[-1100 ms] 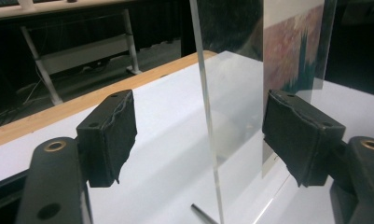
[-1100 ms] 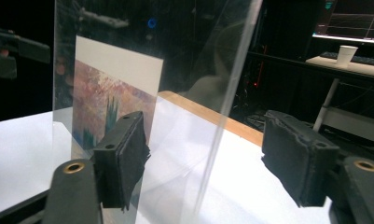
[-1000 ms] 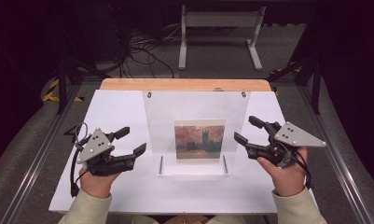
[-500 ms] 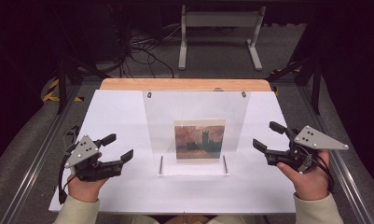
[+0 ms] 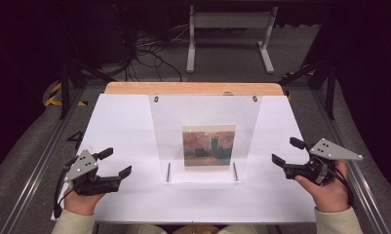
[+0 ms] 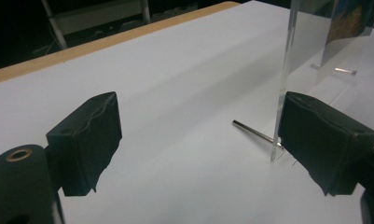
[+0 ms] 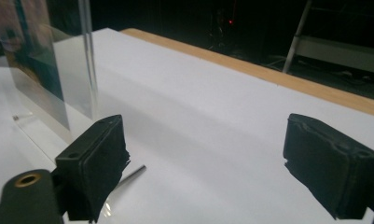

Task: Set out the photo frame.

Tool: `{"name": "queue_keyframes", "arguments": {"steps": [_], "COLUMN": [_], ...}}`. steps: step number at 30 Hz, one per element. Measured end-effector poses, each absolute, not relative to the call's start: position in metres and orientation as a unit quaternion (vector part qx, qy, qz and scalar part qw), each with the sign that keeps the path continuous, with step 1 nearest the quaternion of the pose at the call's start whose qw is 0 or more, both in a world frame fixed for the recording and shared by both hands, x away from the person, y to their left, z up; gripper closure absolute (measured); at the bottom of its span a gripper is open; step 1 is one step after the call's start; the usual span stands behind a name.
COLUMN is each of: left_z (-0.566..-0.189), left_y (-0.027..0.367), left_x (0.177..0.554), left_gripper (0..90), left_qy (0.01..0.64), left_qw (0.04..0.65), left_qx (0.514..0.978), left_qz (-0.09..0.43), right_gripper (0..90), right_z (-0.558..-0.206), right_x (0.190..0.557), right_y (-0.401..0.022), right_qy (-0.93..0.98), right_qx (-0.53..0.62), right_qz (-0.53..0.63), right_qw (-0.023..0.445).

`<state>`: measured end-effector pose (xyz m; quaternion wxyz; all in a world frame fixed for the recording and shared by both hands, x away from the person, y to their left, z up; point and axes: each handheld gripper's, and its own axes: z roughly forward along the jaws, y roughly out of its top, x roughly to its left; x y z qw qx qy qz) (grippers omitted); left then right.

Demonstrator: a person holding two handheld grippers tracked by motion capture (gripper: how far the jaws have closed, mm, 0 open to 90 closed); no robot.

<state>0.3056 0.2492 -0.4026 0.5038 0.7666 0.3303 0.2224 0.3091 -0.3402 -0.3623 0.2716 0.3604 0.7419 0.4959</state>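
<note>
A clear acrylic stand (image 5: pixel 205 117) rises upright in the middle of the white table (image 5: pixel 125 117), with a small painting card (image 5: pixel 208 146) in it. Two thin metal pins (image 5: pixel 168 171) lie at its base. My left gripper (image 5: pixel 117 161) is low over the table, left of the stand and apart from it. Its jaws have just been opening and nothing is between them. In the left gripper view (image 6: pixel 198 140) the stand's edge (image 6: pixel 287 70) is beside the right jaw. My right gripper (image 5: pixel 284 150) mirrors it on the right, also just opened wider and empty (image 7: pixel 208 158).
A wooden strip (image 5: pixel 193 87) runs along the table's far edge. Metal frame rails (image 5: pixel 346 161) flank both sides. A white floor stand (image 5: pixel 229 29) and loose cables (image 5: pixel 144 53) lie beyond on the dark floor.
Both hands have moved outward from the stand toward the table's sides and sunk lower. Both pairs of jaws stand wider apart than before.
</note>
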Motion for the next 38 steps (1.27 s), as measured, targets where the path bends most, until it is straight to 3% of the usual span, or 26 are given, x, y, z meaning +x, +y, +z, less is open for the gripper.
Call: {"name": "queue_keyframes", "arguments": {"steps": [15,27,38], "left_z": [-0.447,-0.460,-0.462], "left_y": [0.263,0.261,0.261], "left_x": [0.324,0.332,0.334], "left_gripper": [11.4,8.7,7.8], "left_qy": [0.358,0.346,0.354], "left_qw": [0.483,0.471,0.475], "left_qx": [0.777,0.791,0.789], "left_qz": [0.187,0.181,0.163], "right_gripper": [7.7,7.4,8.4], "right_z": [-0.415,-0.450,-0.454], "right_x": [0.318,0.329,0.330], "right_y": [-0.355,-0.352,-0.350], "right_qy": [0.754,0.769,0.785], "right_qx": [0.383,0.413,0.422], "right_qz": [0.478,0.449,0.417], "right_qw": [0.236,0.192,0.177]}}
